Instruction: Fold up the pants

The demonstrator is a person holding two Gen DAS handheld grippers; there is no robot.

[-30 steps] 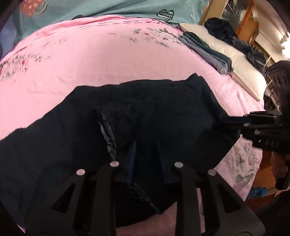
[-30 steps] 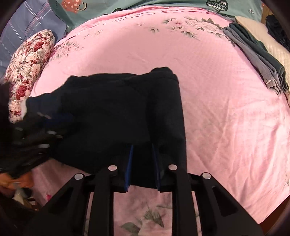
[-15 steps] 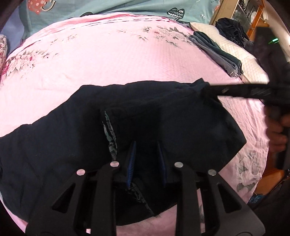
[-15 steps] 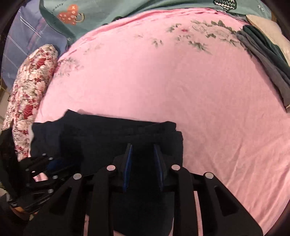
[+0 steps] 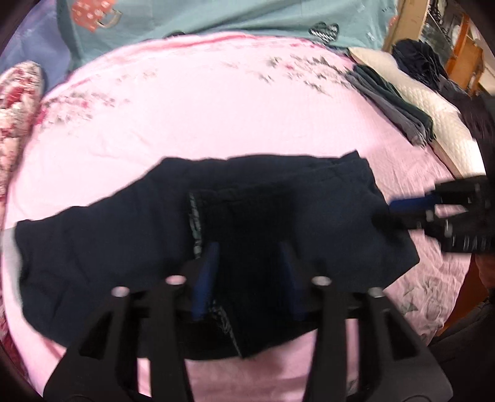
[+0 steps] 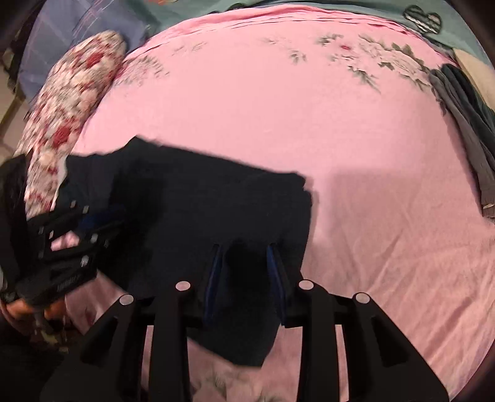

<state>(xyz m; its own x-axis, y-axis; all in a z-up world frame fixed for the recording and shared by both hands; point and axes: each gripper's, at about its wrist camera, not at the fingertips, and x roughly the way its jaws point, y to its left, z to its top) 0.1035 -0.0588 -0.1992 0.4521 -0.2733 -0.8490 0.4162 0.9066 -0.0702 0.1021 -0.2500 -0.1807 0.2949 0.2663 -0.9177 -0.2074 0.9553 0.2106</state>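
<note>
1. The dark navy pants (image 5: 263, 222) lie folded on the pink floral bedsheet (image 5: 216, 117), near the bed's front edge, with a long part trailing toward the left side in the left wrist view.
2. A patterned lining strip (image 5: 195, 222) shows along a fold line in the middle of the pants.
3. The left gripper (image 5: 247, 272) hangs over the front part of the pants; its jaws are opening, the blue pads stand apart on either side of dark cloth, and they do not press on it.
4. The right gripper (image 6: 244, 278) hangs over the right end of the pants (image 6: 216, 222); its jaws are opening too, with dark fabric between the blue pads. Whether the pads touch that fabric is too dark and blurred to tell.
5. In the left wrist view the right gripper (image 5: 408, 207) reaches in from the right, its tips at the right edge of the pants.
6. In the right wrist view the left gripper (image 6: 96, 222) sits at the left end of the pants, with a hand (image 6: 31, 309) below it.
7. A red floral pillow (image 6: 68, 117) lies at the bed's far left side.
8. A stack of folded grey clothes (image 5: 393, 108) rests at the far right side, beside a cream quilted pillow (image 5: 433, 108).
9. Teal patterned bedding (image 5: 216, 15) runs along the far edge.
</note>
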